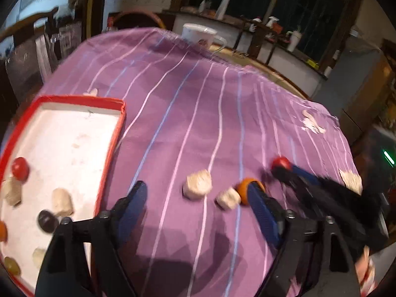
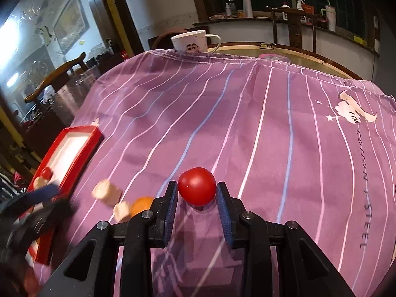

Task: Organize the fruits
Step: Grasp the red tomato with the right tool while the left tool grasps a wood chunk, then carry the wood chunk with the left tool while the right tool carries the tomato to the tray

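My right gripper [image 2: 197,189] is shut on a round red fruit [image 2: 196,185], held low over the purple striped cloth [image 2: 259,123]. In the left wrist view the same gripper [image 1: 279,167] and red fruit [image 1: 280,162] show at the right. My left gripper [image 1: 196,188] stands open over the cloth. A beige chunk [image 1: 198,183] lies between its fingertips, untouched. A smaller beige chunk [image 1: 228,198] and an orange fruit [image 1: 243,190] lie by its right finger [image 1: 259,203]. The red-rimmed white tray [image 1: 116,133] at the left holds a red fruit [image 1: 20,168], a dark fruit [image 1: 47,220] and beige chunks.
A white mug [image 2: 190,40] stands at the cloth's far edge on the round wooden table [image 2: 309,57]. Another beige chunk [image 1: 351,180] lies at the right. A wooden chair [image 2: 57,74] stands to the left, and a counter with bottles [image 2: 299,5] runs behind.
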`<state>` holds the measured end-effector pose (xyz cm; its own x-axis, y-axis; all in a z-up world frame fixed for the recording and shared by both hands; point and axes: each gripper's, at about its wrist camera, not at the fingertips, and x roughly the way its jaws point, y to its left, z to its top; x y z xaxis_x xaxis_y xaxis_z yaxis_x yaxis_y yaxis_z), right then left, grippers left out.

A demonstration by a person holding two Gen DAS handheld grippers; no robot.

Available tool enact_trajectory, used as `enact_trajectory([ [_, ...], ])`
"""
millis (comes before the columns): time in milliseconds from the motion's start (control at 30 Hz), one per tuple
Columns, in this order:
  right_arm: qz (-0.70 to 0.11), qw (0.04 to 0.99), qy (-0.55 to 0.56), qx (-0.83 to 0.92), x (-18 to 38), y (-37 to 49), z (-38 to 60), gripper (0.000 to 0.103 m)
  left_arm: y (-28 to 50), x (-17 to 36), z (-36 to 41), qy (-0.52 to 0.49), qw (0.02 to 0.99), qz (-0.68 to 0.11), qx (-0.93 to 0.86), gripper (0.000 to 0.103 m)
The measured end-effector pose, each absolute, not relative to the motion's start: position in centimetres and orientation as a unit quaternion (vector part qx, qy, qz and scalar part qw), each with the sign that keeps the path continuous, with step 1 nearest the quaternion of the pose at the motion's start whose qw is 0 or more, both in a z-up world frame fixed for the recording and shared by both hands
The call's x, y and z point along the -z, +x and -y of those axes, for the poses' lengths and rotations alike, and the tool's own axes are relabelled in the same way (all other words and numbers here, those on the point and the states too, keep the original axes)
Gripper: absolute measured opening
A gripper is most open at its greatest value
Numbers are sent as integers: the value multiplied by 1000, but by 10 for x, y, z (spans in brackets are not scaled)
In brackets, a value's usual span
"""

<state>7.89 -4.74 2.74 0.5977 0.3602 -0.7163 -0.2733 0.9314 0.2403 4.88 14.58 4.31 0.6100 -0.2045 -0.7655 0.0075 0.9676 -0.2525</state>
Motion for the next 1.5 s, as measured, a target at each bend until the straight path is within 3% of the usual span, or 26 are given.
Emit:
enact_trajectory([
  [300, -394, 897, 40, -198, -32, 65, 40, 35, 75, -8, -134, -82, 882, -462, 46, 50],
  [367, -394, 896, 35, -200, -31, 64, 38, 35, 73, -7, -131, -73, 886, -455, 51, 28],
  [667, -386, 897, 36, -211, -47, 49, 31, 35, 28, -36, -151, -91, 891, -440, 63, 28],
  [967, -368, 890, 15, -268, -76, 13, -33, 35, -36, -74, -261, -128, 908, -398, -21, 28],
  [1133, -374, 874, 8, -311, -75, 1, -90, 35, -54, -65, -318, -138, 905, -393, -88, 28],
  [1500, -407, 851, -53, -327, -35, 3, -181, 35, -48, -26, -351, -151, 891, -413, -110, 28],
])
